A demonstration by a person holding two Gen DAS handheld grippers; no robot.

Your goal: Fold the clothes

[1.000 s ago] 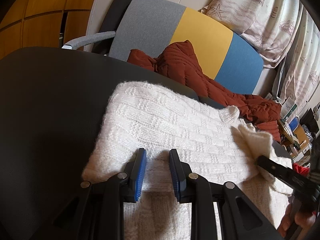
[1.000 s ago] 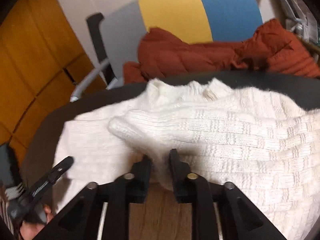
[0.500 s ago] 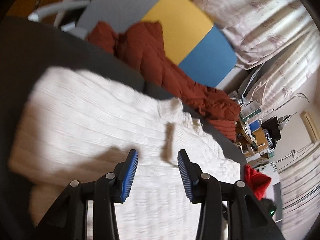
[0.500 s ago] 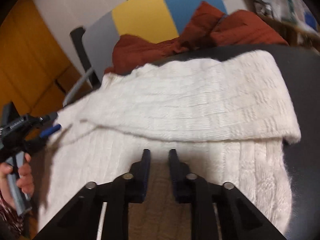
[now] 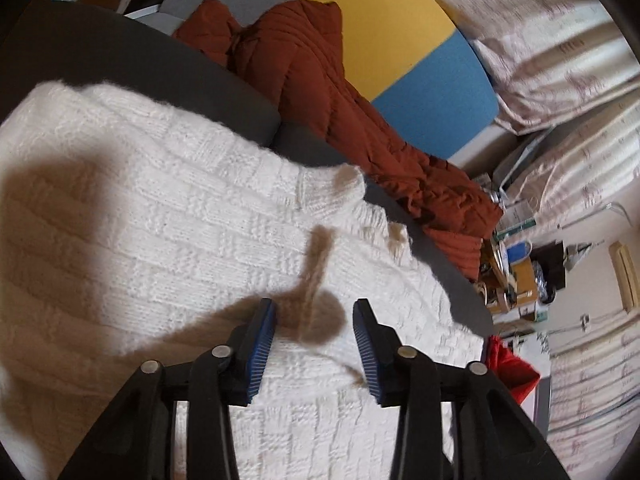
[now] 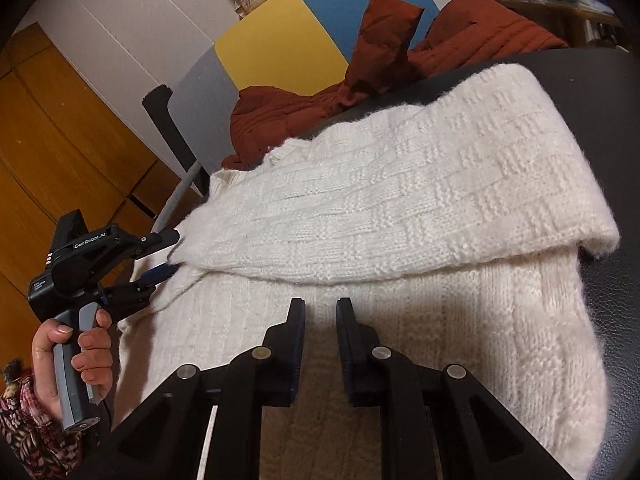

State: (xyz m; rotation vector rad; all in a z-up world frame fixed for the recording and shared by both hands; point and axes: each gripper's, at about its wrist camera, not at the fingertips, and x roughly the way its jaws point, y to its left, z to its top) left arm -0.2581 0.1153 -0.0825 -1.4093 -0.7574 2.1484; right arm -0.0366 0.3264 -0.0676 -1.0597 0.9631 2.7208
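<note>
a white knitted sweater [image 5: 200, 220] is spread on a dark table [image 5: 100, 48], with one side folded over the body so that a thick doubled band runs across the upper part of the right wrist view. the folded edge is seen from 9 o'clock to 3 o'clock there, and the single layer lies below it toward 6 o'clock.

the left gripper [image 5: 314, 308] is held above the sweater. its blue-padded jaws stand apart and have just been closing; nothing is pressed between them. in the right wrist view it is seen at 9 o'clock, gripped by a hand [image 6: 76, 356] in a patterned sleeve [image 6: 24, 432], with its fingertips at the pointed corner of the fold. whether that corner is touched cannot be told.

the right gripper [image 6: 320, 304] is held over the single layer at 6 o'clock. its jaws have just been closing and are left with a narrow gap, in which only the knit below is seen; nothing is gripped.

beyond the table, at 12 o'clock, a rust-red jacket [image 5: 320, 80] is heaped on the seat of a grey, yellow and blue chair [image 5: 380, 20]. at 3 o'clock in the left wrist view, cardboard boxes [image 5: 516, 276] are stacked among clutter; their contents are too small to make out.
</note>
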